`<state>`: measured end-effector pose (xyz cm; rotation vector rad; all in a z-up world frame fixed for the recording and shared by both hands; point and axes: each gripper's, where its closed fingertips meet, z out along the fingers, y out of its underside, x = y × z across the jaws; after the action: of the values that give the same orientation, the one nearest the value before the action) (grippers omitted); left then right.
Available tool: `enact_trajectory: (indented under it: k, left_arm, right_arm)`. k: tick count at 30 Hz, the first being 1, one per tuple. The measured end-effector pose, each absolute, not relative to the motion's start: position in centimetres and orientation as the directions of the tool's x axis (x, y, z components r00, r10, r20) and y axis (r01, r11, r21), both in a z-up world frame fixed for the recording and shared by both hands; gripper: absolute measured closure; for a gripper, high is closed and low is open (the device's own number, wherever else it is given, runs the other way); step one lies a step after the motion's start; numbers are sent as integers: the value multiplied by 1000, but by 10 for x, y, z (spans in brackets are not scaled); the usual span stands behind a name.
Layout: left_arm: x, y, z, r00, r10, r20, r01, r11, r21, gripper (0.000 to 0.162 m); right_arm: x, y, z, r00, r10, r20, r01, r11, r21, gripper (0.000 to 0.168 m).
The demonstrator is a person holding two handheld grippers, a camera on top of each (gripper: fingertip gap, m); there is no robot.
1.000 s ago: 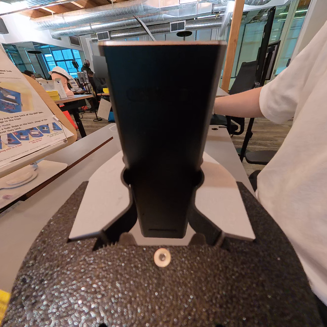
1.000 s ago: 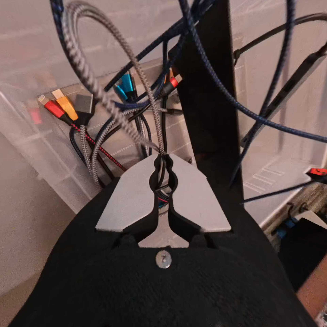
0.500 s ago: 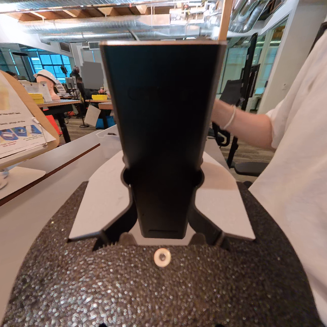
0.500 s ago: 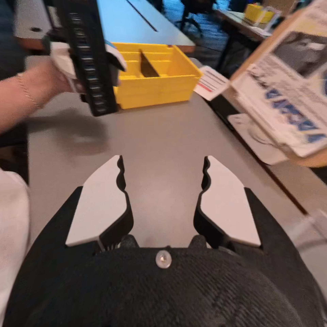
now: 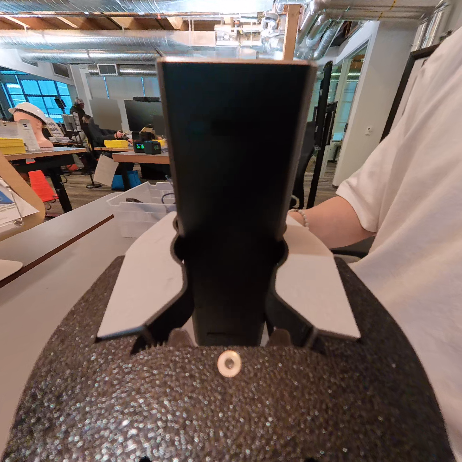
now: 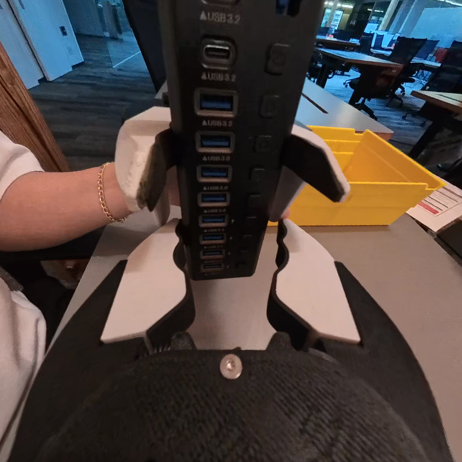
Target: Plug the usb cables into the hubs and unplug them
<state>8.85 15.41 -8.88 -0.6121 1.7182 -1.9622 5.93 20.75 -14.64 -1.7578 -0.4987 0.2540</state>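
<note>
Left hand-held gripper (image 5: 231, 240) clamped on the black hub (image 5: 233, 162), held upright above the grey surface (image 5: 62, 282). Right hand-held gripper (image 6: 228, 247) spread wide, the hub's lower end (image 6: 225, 200) between its fingers; contact unclear. Port face: column of blue sockets, buttons alongside. Yellow bin (image 6: 375, 190) behind; bare surface on the right.

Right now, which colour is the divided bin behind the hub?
Yellow bin, clearest in the right wrist view.
</note>
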Motion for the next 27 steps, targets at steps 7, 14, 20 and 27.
enact_trajectory:
  k: [7,14,20,27]
  left_arm:
    - [88,157,-99,-773,-634,-33,48,-7,-999,91]
    - [97,169,-98,-696,-717,-32,26,19,-999,83]
    - [105,170,-101,-676,-737,10,-6,-9,-1000,84]
    - [105,154,-103,-703,-710,-39,17,38,-999,90]
  right_arm:
    - [57,209,-155,883,455,114,216,-178,-960,107]
    - [75,198,-155,898,421,128,227,-195,-954,108]
    - [91,180,-137,904,394,164,248,-173,-953,108]
    - [91,172,-150,891,406,204,310,-213,-927,108]
